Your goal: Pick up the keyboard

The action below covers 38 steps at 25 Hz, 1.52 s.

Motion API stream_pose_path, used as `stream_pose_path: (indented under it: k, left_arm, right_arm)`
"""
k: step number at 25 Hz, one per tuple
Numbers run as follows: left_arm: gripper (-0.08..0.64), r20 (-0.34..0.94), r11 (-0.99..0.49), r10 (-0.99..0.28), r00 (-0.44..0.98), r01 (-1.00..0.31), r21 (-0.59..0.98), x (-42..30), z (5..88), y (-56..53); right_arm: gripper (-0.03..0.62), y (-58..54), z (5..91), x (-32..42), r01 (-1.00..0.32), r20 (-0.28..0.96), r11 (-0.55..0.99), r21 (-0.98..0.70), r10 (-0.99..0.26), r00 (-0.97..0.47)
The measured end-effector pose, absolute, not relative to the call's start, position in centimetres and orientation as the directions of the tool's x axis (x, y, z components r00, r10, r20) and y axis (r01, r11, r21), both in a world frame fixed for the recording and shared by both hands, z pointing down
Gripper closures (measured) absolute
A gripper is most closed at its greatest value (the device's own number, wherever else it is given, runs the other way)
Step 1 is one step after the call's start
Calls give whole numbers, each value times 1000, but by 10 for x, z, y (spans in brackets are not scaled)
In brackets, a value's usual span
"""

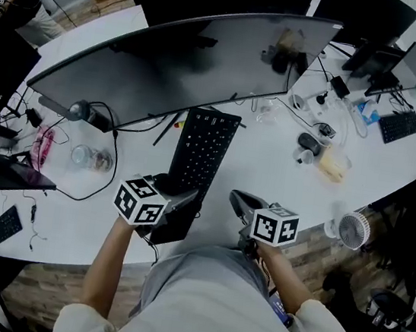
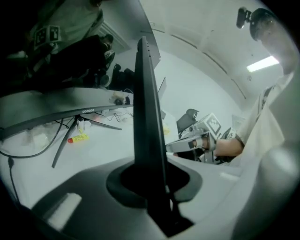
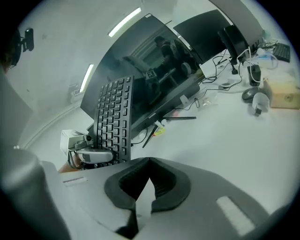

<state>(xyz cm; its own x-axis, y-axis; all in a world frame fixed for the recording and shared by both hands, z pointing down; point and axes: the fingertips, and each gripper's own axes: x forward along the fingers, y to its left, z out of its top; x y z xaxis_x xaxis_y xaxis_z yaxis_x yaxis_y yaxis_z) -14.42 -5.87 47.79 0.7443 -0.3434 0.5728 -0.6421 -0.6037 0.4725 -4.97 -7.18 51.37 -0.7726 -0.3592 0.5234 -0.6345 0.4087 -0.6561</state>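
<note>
The black keyboard (image 1: 203, 153) is tilted up off the white desk (image 1: 283, 180), with its near end in my left gripper (image 1: 179, 198). In the left gripper view the keyboard (image 2: 147, 112) stands edge-on, clamped between the jaws of the left gripper (image 2: 152, 185). The right gripper view shows its keys (image 3: 114, 117) facing me, with the left gripper (image 3: 91, 154) shut on its lower end. My right gripper (image 1: 240, 202) hovers over the desk to the right of the keyboard, apart from it. Its jaws (image 3: 149, 161) are together with nothing between them.
A wide curved monitor (image 1: 200, 60) stands just behind the keyboard. To the right lie a mouse (image 1: 309, 142), a yellowish box (image 1: 333, 165), a small fan (image 1: 353, 229) and a second keyboard (image 1: 398, 125). A glass (image 1: 83, 155) and cables sit on the left.
</note>
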Motion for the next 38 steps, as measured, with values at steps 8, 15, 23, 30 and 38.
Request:
stream_pose_path:
  k: [8, 15, 23, 30, 38]
  left_arm:
    - [560, 515, -574, -479, 711, -697, 429, -160, 455, -44]
    - [560, 458, -529, -586, 669, -743, 409, -169, 431, -37]
    - [560, 373, -448, -709, 599, -791, 417, -184, 404, -29]
    - [560, 310, -395, -806, 504, -848, 353, -200, 378, -24]
    - [560, 282, -356, -851, 442, -882, 309, -209, 360, -18]
  right_arm:
    - [592, -67, 490, -55, -641, 517, 464, -612, -379, -768]
    - [592, -74, 468, -52, -642, 497, 508, -574, -407, -766]
    - [592, -74, 443, -46, -643, 470, 547, -536, -440, -766]
    - [592, -76, 414, -45, -645, 437, 609, -461, -477, -763]
    - [592, -83, 389, -46, -646, 392, 645, -409, -515, -762]
